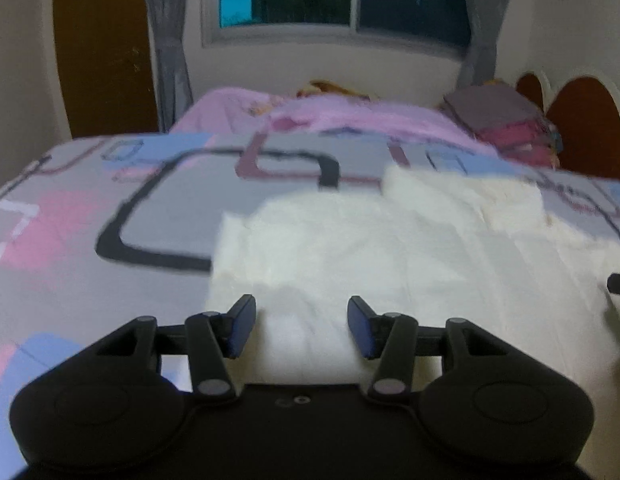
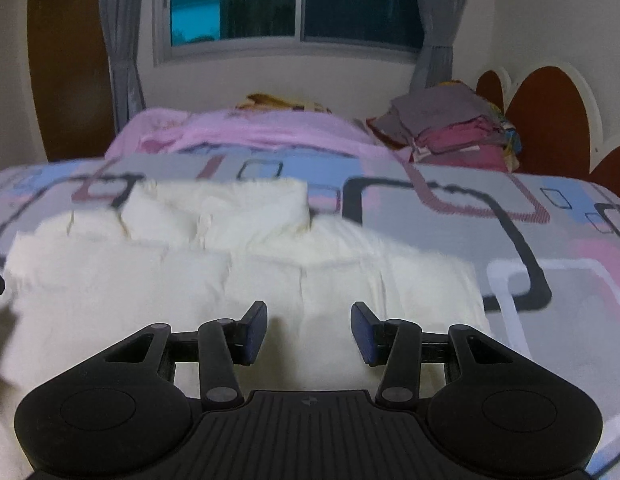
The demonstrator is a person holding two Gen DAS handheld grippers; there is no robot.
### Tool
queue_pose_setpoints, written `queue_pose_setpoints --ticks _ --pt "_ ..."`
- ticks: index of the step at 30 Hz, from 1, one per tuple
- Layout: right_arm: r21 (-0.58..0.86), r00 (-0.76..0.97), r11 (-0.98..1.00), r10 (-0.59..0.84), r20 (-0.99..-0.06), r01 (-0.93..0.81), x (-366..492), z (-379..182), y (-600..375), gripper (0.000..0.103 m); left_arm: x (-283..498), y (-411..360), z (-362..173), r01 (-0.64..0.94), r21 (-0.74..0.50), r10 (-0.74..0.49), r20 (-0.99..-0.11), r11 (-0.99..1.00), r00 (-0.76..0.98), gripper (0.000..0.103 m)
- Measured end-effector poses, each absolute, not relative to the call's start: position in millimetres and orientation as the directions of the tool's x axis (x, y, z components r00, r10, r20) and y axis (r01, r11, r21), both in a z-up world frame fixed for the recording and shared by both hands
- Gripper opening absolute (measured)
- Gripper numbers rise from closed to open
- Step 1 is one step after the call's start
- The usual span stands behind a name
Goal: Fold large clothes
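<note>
A large white garment (image 1: 390, 248) lies spread on the patterned bed cover (image 1: 89, 220), with a folded collar or flap at its far edge. It also shows in the right wrist view (image 2: 229, 264). My left gripper (image 1: 301, 320) is open and empty, just above the garment's near left part. My right gripper (image 2: 309, 324) is open and empty, just above the garment's near right part. Neither gripper holds cloth.
A pink blanket (image 2: 237, 132) lies at the far end of the bed. A stack of folded clothes (image 2: 454, 128) sits at the far right by the red headboard (image 2: 550, 112). A window (image 2: 293, 4) with grey curtains is behind. The bed cover (image 2: 530, 240) extends right of the garment.
</note>
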State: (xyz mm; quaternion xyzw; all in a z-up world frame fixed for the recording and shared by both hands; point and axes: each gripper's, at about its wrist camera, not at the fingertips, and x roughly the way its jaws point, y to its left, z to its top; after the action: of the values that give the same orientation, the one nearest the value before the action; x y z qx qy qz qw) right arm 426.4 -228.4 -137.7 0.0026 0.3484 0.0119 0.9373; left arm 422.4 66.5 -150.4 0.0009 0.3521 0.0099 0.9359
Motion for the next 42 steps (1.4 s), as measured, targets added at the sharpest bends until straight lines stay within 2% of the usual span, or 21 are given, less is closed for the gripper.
queue_pose_setpoints --ticks 7,14,19,24,26,31,38,40,41,42 --pt "-0.009 0.697 1.0 0.014 -0.717 -0.029 428.2 -177.4 -238.7 0.046 424.6 66.0 -188.2 -0.033 0.05 0.058 -0.687 0.998 0.725 0.053" --pt "-0.047 0.676 0.998 -0.012 -0.737 -0.034 427.0 -178.4 -232.8 0.046 422.6 62.8 -186.5 -0.034 0.072 0.075 -0.697 0.997 0.713 0.052" --pt "-0.019 0.629 0.999 0.003 -0.778 -0.028 438.0 -170.7 -236.6 0.046 427.8 62.3 -183.8 -0.034 0.082 0.082 -0.72 0.996 0.689 0.052" --pt "0.046 0.661 0.999 0.045 -0.749 -0.017 422.2 -152.8 -243.8 0.046 424.0 60.3 -174.2 -0.044 0.09 0.096 -0.726 0.995 0.681 0.054" --pt "0.056 0.678 0.998 0.059 -0.733 -0.026 415.2 -145.0 -243.1 0.046 417.9 58.7 -169.2 -0.051 0.082 0.095 -0.72 0.995 0.687 0.063" --pt "0.052 0.694 0.996 0.084 -0.715 -0.068 401.3 -131.3 -239.6 0.046 402.4 48.5 -157.2 -0.043 0.07 0.08 -0.709 0.997 0.701 0.069" --pt "0.086 0.701 0.993 0.121 -0.703 -0.086 378.1 -122.0 -249.2 0.047 380.2 33.9 -141.2 -0.038 0.059 0.068 -0.692 0.998 0.719 0.071" --pt "0.098 0.699 0.991 0.133 -0.702 -0.091 371.1 -121.0 -252.0 0.052 373.3 27.9 -138.1 -0.037 0.063 0.07 -0.686 0.997 0.724 0.071" --pt "0.101 0.703 0.991 0.136 -0.698 -0.092 367.2 -120.5 -253.4 0.067 370.1 25.3 -136.9 -0.038 0.064 0.071 -0.683 0.997 0.727 0.071" --pt "0.104 0.711 0.99 0.142 -0.689 -0.097 362.1 -119.4 -254.6 0.076 366.1 22.5 -135.5 -0.039 0.064 0.072 -0.681 0.997 0.729 0.071"
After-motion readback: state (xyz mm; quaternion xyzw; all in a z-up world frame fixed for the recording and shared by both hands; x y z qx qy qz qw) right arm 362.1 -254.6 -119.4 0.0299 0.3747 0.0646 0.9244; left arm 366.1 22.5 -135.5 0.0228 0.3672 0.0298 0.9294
